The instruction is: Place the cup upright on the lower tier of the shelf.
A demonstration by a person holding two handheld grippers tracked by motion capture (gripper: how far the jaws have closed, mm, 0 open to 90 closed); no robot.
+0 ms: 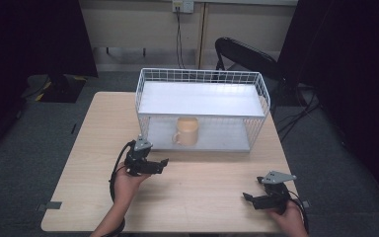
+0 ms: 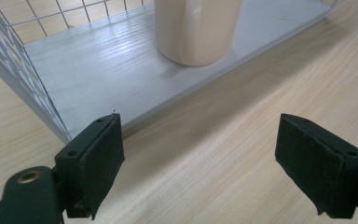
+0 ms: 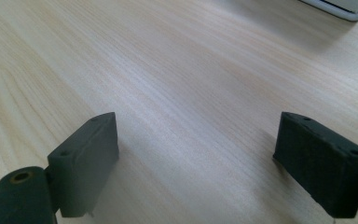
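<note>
A beige mug [image 1: 187, 131] stands upright on the lower shelf of the white wire rack [image 1: 202, 79].

A pale wooden table [image 1: 94, 148] fills the middle of the frame. A white wire rack [image 1: 202, 76] stands on its far half. A beige mug [image 1: 186, 131] sits on the rack's lower shelf.

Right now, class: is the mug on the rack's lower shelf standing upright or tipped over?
Upright. The mug stands on its base on the lower shelf of the rack, its handle vertical in the left gripper view.

Lab-like room, black curtains [image 1: 34, 34], grey carpet [image 1: 24, 148], wall socket [image 1: 182, 6]
</note>
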